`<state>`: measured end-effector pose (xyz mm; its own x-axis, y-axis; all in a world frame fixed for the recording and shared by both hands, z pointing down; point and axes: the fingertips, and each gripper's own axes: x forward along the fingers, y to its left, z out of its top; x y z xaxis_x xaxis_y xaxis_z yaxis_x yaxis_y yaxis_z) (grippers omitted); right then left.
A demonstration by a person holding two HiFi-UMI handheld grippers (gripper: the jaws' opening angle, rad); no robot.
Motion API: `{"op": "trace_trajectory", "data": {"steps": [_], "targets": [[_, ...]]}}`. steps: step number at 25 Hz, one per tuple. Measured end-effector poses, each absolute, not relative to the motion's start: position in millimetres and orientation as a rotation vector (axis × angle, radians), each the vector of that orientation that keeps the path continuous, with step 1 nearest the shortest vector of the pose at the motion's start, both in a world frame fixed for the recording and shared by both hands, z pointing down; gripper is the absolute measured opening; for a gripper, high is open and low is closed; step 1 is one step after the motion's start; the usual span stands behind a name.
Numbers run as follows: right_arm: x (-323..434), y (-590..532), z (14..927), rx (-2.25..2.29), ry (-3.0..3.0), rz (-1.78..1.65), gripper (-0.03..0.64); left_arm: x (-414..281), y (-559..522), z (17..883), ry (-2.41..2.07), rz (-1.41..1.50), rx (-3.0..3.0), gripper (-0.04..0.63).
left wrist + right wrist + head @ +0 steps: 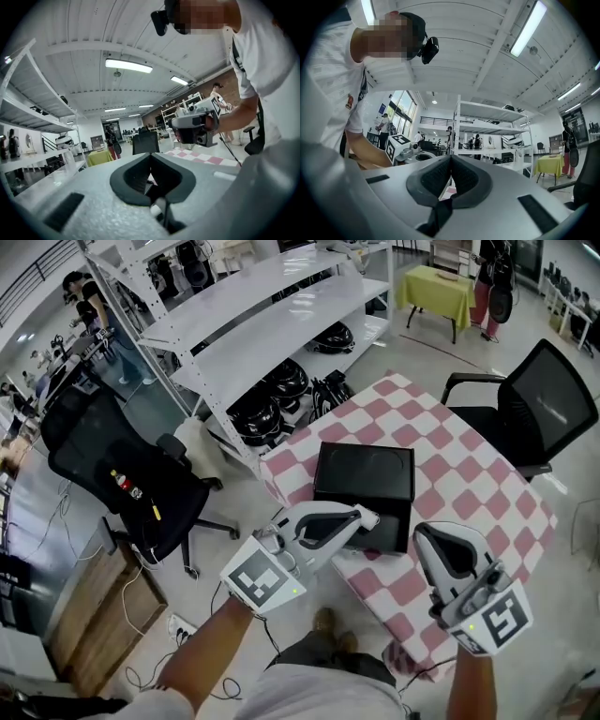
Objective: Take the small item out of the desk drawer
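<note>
Both hand-held grippers sit closest to the cam, low in the head view. The left hand-held gripper (pixel 368 517) has its jaws pressed together w/ nothing between them, and its own view shows the pads meeting in a line. The right hand-held gripper (pixel 427 533) is the same: jaws together, nothing held.

The left tip is right at the lower front face of the black drawer box (pixel 366 470); can't tell if it's actually touching. The right tip hangs just beside the box's front right corner.

The box sits on the pink/white checkered surface (pixel 469 474), close to the near-left edge, front face toward the person, long side running left-right across the view. Can't see the small item anywhere, only the box's top and front show.

Room-wise there's lots of bare checkered cloth to the right of and behind the box. A white rack (pixel 272 324) w/ helmets (pixel 281 381) stands just beside the far-left edge. One black office chair (pixel 112 465) stands across a strip of open floor (pixel 234 502) on the left, and a second chair (pixel 548 404) is at the far-right edge.
</note>
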<state>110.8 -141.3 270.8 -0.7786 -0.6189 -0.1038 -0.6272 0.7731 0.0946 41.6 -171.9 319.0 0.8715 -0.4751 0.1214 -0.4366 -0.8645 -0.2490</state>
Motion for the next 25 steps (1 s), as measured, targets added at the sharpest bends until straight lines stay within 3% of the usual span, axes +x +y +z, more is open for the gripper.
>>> {"op": "trace_trajectory", "data": {"steps": [25], "targets": [[82.7, -206.2, 319.7, -1.378, 2.922, 0.064, 0.012, 55.1, -227.5, 468.2, 0.027, -0.951, -2.545, 0.017]]}}
